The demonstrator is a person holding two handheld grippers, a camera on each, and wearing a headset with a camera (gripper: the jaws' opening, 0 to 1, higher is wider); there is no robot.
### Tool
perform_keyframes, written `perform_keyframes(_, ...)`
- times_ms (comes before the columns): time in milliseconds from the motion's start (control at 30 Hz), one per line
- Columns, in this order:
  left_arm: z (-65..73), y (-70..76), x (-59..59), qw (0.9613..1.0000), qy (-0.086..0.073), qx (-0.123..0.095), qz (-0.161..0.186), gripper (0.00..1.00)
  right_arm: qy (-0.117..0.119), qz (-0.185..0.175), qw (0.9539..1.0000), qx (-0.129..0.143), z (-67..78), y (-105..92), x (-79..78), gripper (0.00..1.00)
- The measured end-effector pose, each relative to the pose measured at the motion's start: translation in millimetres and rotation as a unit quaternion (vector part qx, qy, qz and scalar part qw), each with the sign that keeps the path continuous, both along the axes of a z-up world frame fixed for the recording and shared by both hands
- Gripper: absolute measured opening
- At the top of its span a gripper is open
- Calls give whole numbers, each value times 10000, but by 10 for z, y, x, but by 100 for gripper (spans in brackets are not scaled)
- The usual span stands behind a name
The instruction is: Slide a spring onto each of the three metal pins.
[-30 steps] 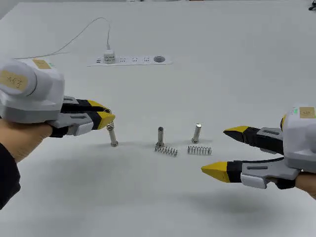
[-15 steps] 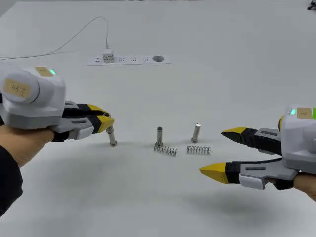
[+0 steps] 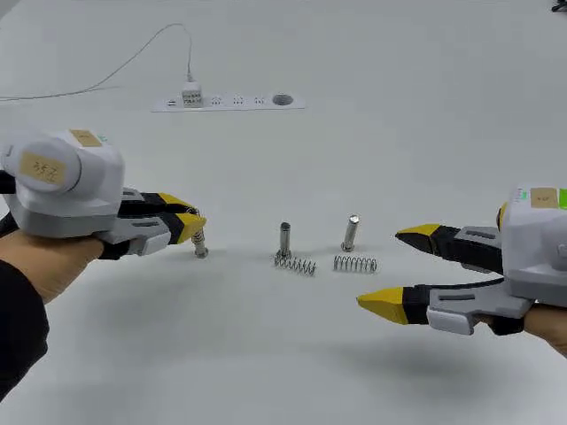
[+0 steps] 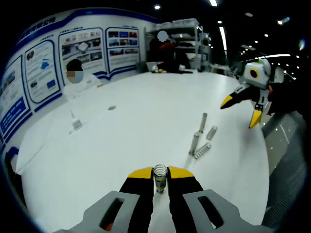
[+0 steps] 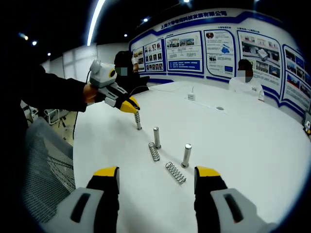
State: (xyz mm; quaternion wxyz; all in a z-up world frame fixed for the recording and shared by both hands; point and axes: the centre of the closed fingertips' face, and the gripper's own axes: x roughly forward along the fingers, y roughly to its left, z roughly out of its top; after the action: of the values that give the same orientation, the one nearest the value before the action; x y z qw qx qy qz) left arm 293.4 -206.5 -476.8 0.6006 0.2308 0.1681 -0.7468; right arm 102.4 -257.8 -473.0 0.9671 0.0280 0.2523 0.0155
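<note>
White tabletop (image 3: 425, 133) carries three metal pins in a row; the left pin (image 3: 201, 249) stands at the tips of the left gripper (image 3: 193, 221), while the middle pin (image 3: 284, 239) and the right pin (image 3: 351, 232) stand upright and bare. The left gripper is clamped on the held spring (image 4: 160, 174); the left gripper view looks along the jaws and shows the coil's round end pinched between the yellow tips; the head view gives the side, with coils round the upper part of the left pin and the pin's foot down at the table. The second spring (image 3: 296, 265) lies on its side at the foot of the middle pin; the third spring (image 3: 355, 263) lies flat just in front of the right pin. The right gripper (image 3: 383, 268) hangs right of the row, apart from it, jaws spread wide and holding nothing; its own view frames both loose springs and all three pins between the jaws, with a dark sleeve (image 5: 58, 92) behind the left gripper. The head view shows a power strip (image 3: 229, 102) and its white cable (image 3: 133, 62) at the far side; the gripper views show blue-framed wall posters (image 5: 218, 46).
</note>
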Motion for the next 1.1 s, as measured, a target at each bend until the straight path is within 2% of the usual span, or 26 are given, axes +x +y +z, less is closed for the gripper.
perform_keyframes(400,-88,12,20,10000,58,32,71,10,23,9,10000,12,-14,3,0,63)
perform_keyframes(1100,-220,19,22,9998,19,185,68,11,51,30,10000,25,-35,7,0,63)
